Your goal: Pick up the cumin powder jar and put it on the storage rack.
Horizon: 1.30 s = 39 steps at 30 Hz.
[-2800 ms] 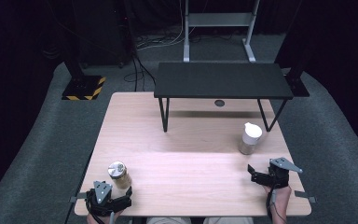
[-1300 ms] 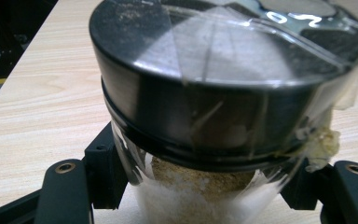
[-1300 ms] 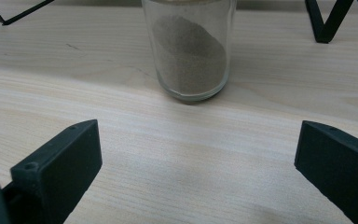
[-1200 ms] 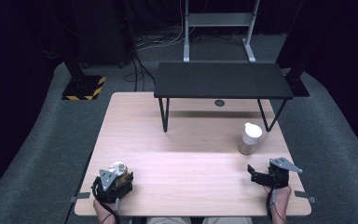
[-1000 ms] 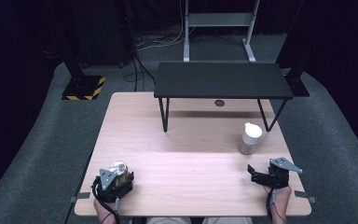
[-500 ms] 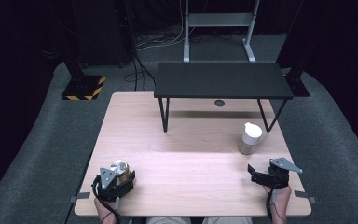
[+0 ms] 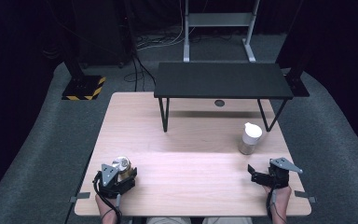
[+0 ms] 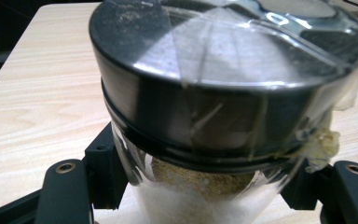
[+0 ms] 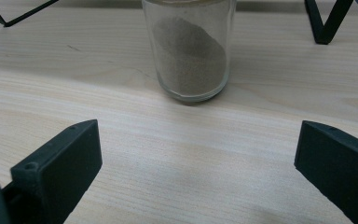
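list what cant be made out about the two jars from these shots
- Silver-lidded jar: in the left gripper view the bottom edge cuts off its base; whether it rests on the table is unclear.
- White-capped jar: the right gripper view's top edge crops its cap.
- High view: both jars' contents too small.

My left gripper (image 8: pixel 205 196) clamps a glass jar (image 8: pixel 200 186) of tan powder, its dark taped lid (image 8: pixel 223 79) near the lens, above the wooden table (image 8: pixel 37 102).

Glass jar (image 8: pixel 200 186) w/ glossy metal lid (image 8: pixel 223 79); matt pale wood table (image 7: pixel 196 186), smooth
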Each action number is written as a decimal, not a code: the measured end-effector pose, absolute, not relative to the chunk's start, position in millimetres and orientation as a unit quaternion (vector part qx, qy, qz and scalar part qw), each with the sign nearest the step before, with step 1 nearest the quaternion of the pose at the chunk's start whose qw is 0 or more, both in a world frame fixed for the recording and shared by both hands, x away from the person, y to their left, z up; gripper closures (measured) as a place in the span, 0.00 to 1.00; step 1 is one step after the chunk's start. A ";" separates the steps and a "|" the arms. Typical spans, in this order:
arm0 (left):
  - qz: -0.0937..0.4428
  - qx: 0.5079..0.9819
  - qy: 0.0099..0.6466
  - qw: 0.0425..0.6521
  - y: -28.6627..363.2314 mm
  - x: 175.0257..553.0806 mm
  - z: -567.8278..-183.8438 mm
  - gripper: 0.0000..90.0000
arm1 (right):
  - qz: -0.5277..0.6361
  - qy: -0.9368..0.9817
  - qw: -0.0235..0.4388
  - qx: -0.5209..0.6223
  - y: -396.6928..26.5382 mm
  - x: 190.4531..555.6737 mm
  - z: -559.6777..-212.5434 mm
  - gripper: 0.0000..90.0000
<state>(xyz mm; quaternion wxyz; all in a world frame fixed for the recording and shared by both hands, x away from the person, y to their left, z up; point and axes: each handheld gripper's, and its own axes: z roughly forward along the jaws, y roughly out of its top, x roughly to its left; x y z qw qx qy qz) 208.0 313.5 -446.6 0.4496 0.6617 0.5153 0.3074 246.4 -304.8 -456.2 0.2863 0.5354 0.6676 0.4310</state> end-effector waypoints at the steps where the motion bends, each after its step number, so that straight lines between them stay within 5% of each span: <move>1: 0.308 0.662 0.513 0.451 312.6 209.1 -445.1 0.34 | 0.431 0.667 0.286 0.536 -304.8 246.4 -456.2 0.00; 39: 0.291 0.693 0.466 0.466 290.4 248.8 -417.8 0.34 | 0.432 0.667 0.284 0.536 -305.7 246.8 -456.2 0.00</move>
